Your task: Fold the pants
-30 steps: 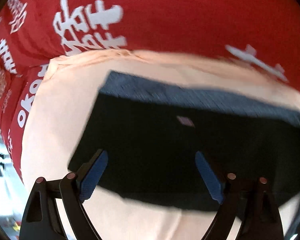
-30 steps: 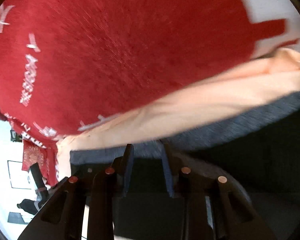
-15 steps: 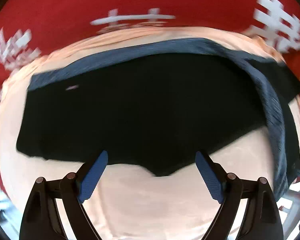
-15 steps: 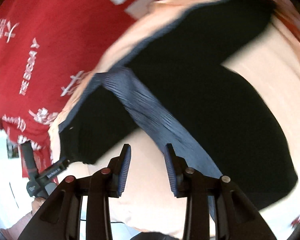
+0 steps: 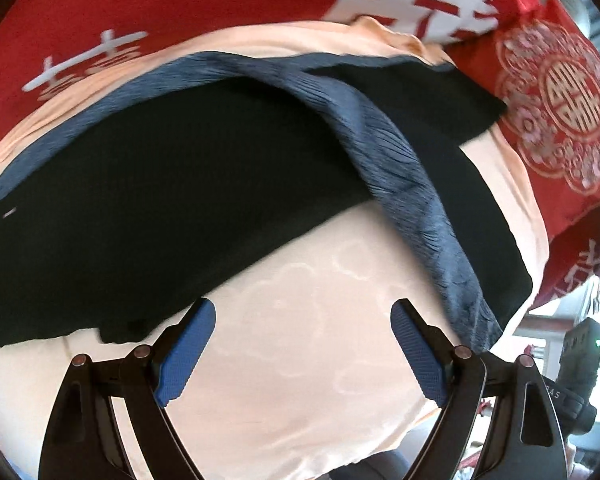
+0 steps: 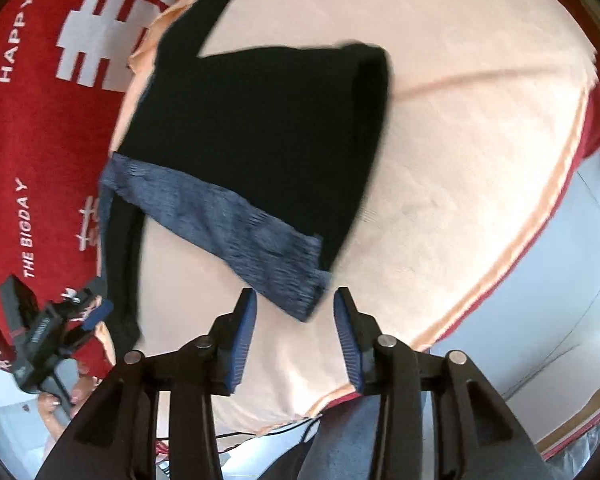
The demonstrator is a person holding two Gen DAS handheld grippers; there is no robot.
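Black pants (image 5: 172, 184) with a blue-grey ribbed waistband (image 5: 404, 168) lie folded over on a peach cloth (image 5: 308, 344). My left gripper (image 5: 304, 340) hovers over bare peach cloth just in front of the pants' edge, open and empty. In the right wrist view the pants (image 6: 260, 120) spread ahead, and the waistband (image 6: 220, 220) ends in a corner lying on the cloth right at my right gripper (image 6: 296, 320). Its jaws are opening and the pads do not press on the fabric. The left gripper (image 6: 56, 320) shows at the far left, held by a hand (image 6: 56, 400).
A red blanket (image 6: 40, 140) with white lettering lies under the peach cloth. A red patterned cushion (image 5: 560, 100) sits at the right in the left wrist view. The peach cloth's front edge (image 6: 500, 280) drops off to pale floor. The right gripper's body (image 5: 580, 360) is nearby.
Both views have swung across the pants. The left gripper has drawn back from over the black fabric to bare peach cloth. The right jaws have widened, and the waistband end now lies before them.
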